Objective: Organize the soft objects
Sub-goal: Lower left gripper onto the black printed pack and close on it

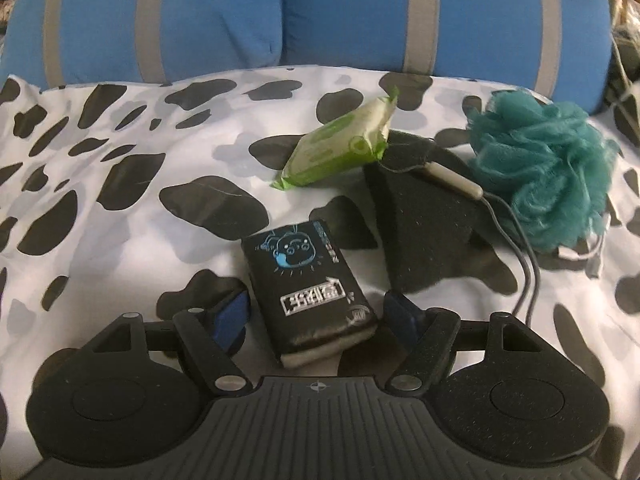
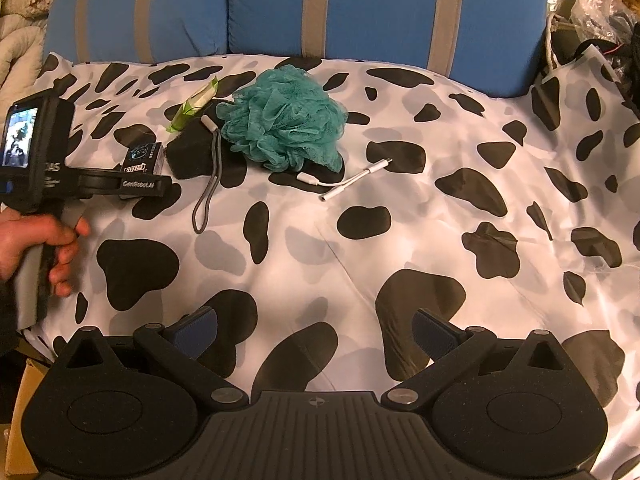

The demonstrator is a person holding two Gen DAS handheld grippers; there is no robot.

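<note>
white adapter cable (image 2: 347,179), blue striped cushions (image 2: 380,12)

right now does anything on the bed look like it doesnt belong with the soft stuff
Yes: a white adapter cable lies loose on the cow-print sheet beside the teal bath pouf, and a grey cord trails off the black sponge. Neither is a soft object.

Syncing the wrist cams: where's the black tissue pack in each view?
Left wrist: black tissue pack at lower centre, between the open left gripper fingers, pads not touching it.
Right wrist: black tissue pack far left, small, just past the left gripper's front.
Shared landmark: teal bath pouf, beyond and right of the pack.
</note>
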